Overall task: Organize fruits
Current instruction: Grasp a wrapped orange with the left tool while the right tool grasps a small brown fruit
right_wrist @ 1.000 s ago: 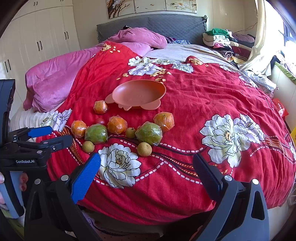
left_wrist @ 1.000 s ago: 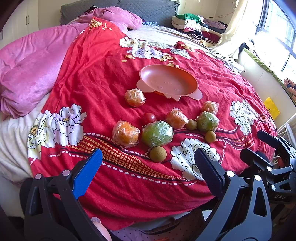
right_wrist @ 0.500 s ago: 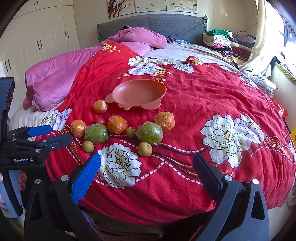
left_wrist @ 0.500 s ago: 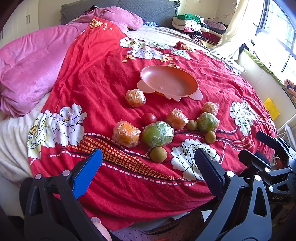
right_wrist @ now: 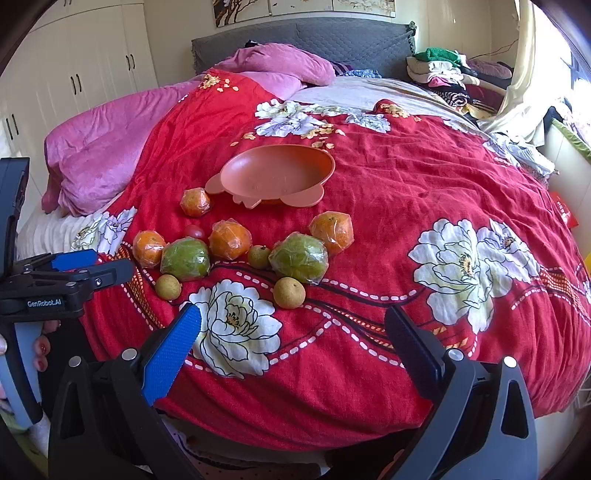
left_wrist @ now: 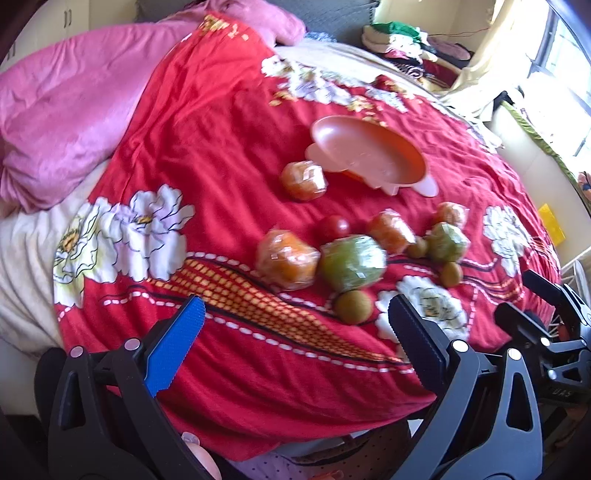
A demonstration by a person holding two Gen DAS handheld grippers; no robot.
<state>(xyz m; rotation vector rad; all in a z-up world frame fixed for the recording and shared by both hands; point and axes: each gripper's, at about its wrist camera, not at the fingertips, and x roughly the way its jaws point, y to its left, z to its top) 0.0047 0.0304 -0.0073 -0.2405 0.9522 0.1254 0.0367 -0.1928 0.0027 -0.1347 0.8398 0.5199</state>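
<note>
No fruit is in the pink bowl yet. The fruits lie on the red blanket, mid-frame, below the bowl. The left gripper and right gripper hang low, jaws spread, holding nothing. Next, one likely reaches for the near brown fruit.

My two wrist views from the bed's foot, facing the headboard; shared fruit cluster, left nearer.
</note>
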